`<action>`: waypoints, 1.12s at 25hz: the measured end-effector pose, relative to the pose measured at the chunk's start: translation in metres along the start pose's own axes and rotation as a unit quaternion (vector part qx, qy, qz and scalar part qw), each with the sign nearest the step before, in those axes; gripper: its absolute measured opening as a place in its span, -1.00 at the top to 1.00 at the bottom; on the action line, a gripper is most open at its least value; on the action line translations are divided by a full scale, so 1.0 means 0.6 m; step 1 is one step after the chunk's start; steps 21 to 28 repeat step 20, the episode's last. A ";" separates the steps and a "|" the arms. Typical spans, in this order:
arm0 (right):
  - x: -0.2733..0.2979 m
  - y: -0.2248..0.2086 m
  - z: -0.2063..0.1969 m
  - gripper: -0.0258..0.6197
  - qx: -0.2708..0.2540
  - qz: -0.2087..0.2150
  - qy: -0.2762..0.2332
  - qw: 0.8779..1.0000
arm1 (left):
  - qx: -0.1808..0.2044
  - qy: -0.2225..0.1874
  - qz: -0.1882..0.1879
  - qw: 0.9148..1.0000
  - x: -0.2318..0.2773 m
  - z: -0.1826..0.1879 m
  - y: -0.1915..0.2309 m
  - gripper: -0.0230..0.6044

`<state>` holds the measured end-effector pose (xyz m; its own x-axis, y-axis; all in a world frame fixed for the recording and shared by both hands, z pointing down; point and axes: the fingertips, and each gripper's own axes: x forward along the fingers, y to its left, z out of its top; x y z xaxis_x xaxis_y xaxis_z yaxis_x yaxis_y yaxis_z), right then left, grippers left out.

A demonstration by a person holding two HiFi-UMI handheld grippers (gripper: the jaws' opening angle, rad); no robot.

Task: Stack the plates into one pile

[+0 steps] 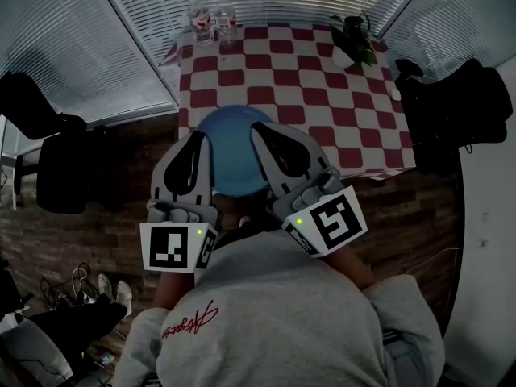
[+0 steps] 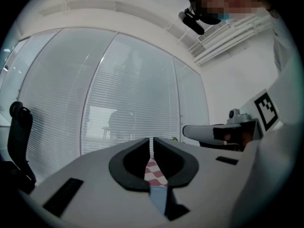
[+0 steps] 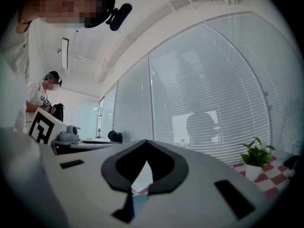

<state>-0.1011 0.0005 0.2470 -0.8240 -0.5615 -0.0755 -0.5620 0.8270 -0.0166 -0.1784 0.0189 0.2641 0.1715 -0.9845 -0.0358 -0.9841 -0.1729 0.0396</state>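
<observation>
A blue plate point(image 1: 234, 158) lies at the near edge of the table with the red-and-white checked cloth point(image 1: 322, 95). Whether more plates lie under it I cannot tell. Both grippers hover level over its near part, side by side. My left gripper point(image 1: 198, 138) is shut with nothing in it; in the left gripper view the jaws point(image 2: 152, 139) meet, and the cloth point(image 2: 154, 171) and a blue sliver of plate point(image 2: 157, 198) show below them. My right gripper point(image 1: 259, 130) is shut and empty too; its jaws point(image 3: 145, 141) touch at the tip, above the plate point(image 3: 138, 204).
A potted plant point(image 1: 352, 43) stands at the table's far right and some glasses point(image 1: 211, 22) at its far left. Black chairs flank the table at the left point(image 1: 60, 156) and the right point(image 1: 455, 111). Window blinds close off the far side. Cables lie on the floor point(image 1: 68, 285).
</observation>
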 end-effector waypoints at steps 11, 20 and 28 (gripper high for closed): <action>-0.005 -0.001 -0.005 0.89 -0.005 -0.001 0.004 1.000 | -0.002 -0.005 -0.003 1.000 -0.002 0.004 -0.007 0.81; -0.004 0.000 -0.003 0.89 -0.007 0.003 0.006 1.000 | -0.004 0.000 -0.001 1.000 0.000 0.000 -0.004 0.81; -0.004 0.000 -0.003 0.89 -0.007 0.003 0.006 1.000 | -0.004 0.000 -0.001 1.000 0.000 0.000 -0.004 0.81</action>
